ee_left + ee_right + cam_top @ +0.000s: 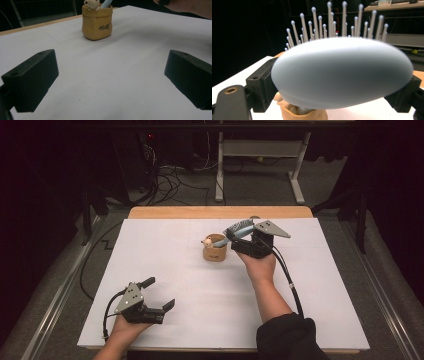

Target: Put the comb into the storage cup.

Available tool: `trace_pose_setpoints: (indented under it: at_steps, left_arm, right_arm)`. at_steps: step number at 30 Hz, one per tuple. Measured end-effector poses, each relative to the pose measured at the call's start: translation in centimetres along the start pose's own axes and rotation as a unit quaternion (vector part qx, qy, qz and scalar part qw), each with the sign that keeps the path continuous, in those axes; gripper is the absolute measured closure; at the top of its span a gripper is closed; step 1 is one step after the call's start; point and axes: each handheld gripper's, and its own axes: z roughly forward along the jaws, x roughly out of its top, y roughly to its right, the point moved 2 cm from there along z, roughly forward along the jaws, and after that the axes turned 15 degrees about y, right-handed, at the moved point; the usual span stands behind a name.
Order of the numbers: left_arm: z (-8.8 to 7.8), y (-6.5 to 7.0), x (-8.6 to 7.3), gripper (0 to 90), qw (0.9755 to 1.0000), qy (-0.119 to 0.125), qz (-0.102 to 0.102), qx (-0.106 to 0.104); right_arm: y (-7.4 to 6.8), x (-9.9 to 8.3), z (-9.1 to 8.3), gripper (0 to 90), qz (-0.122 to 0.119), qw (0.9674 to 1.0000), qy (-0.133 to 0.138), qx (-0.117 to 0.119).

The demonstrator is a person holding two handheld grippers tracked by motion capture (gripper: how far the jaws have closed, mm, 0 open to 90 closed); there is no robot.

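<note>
Behind the tan cup (pixel 215 248), the right gripper (pixel 243 238) pinches the hairbrush (pixel 342 75), bristles plain up close; left gripper (pixel 159 294) spread over white table (pixel 200 295).

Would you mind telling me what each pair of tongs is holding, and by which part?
The right tongs grip the hairbrush by its head's edges, handle in the cup. The left tongs hold nothing.

A white-topped table (pixel 165 270) with a wooden far edge carries a small tan holder cup (pixel 214 251) near its middle.
</note>
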Motion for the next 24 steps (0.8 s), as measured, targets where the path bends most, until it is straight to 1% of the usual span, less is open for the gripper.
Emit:
trace_pose_setpoints:
  at_steps: [12, 24]
  left_arm:
    - [0.01, -0.01, 0.02, 0.0, 1.0, 0.001, -0.001, 0.0]
    - [0.04, -0.01, 0.0, 0.0, 1.0, -0.001, 0.0, 0.0]
  right_arm:
    - [0.06, 0.09, -0.37, 12.2, -0.006, 0.9999, -0.006, 0.008]
    - [0.4, 0.24, -0.51, 0.4, -0.004, 0.9998, -0.018, 0.005]
